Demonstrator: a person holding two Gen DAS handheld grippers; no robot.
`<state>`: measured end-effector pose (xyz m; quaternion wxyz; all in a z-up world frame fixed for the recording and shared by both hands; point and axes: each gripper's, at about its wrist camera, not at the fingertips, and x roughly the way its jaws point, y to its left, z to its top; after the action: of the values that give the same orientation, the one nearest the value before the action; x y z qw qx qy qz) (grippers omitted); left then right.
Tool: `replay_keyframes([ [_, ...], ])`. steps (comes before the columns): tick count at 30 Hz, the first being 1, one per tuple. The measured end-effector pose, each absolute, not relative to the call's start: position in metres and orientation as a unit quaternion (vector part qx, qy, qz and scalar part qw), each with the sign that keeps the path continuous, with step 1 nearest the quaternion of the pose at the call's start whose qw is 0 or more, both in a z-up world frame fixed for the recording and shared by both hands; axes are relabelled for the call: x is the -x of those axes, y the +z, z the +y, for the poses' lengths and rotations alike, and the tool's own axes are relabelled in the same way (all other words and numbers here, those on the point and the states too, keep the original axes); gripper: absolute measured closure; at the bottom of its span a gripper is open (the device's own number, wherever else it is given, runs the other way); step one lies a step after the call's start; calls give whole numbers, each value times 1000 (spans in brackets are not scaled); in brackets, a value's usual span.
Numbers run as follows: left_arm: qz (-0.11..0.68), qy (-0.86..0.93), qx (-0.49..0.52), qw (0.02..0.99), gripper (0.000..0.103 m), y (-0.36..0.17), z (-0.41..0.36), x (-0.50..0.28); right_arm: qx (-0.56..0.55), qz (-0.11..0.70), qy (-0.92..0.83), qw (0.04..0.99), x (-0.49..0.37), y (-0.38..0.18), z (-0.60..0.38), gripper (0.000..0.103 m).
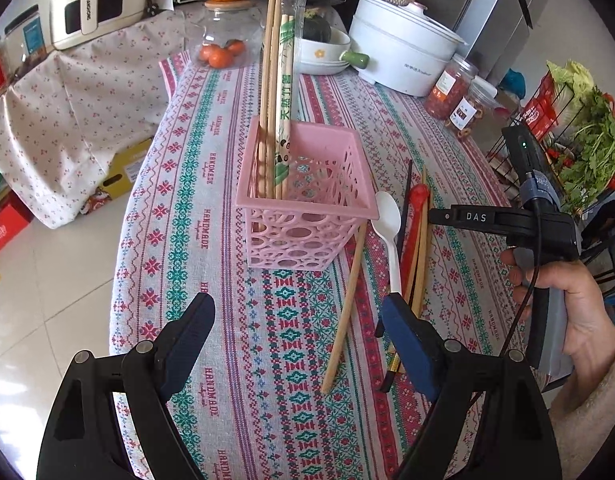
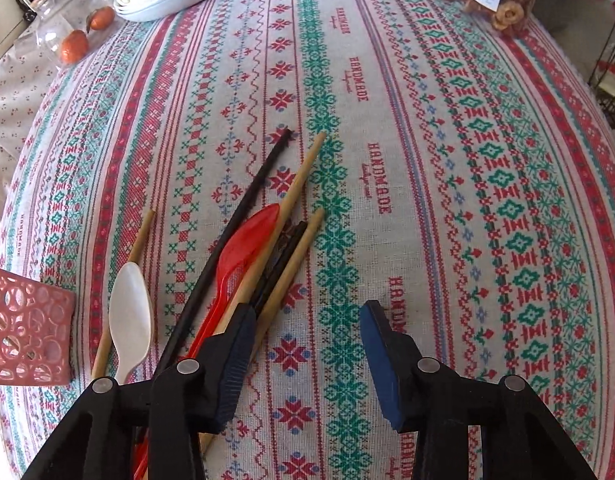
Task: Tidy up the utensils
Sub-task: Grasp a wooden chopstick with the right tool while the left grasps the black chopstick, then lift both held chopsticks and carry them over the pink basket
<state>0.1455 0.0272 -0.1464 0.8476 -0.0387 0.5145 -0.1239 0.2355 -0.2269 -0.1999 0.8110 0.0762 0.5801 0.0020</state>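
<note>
The loose utensils, red spoon [image 2: 249,236] among chopsticks, lie on the table [image 2: 447,160] beside the pink basket [image 1: 307,200], long axes running away from the right tongs [image 2: 303,364]. These tongs are nearer, released, offset right of the pile. Left tongs [image 1: 295,344] released, empty.

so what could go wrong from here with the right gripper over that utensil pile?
The right gripper has only bare cloth between its pads; closing here likely grabs nothing. The red spoon, black chopsticks and wooden chopsticks overlap, so a grab may lift several or scatter them. The pink basket looks light, and its tall chopsticks lean; a nudge might tip it.
</note>
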Motion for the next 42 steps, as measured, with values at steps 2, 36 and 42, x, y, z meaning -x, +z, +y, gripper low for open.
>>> replay_keyframes([
  [2,514,-128,37,848,16,-146,25,-144,-66,583,1,810,-234,-199,-224,63],
  [36,546,-163,-26,821,87,-152,-157,-252,-176,560,51,808,-174,-171,-349,98],
  [42,560,-151,-28,814,92,-174,-174,-288,-178,558,68,808,-184,-173,-342,98],
])
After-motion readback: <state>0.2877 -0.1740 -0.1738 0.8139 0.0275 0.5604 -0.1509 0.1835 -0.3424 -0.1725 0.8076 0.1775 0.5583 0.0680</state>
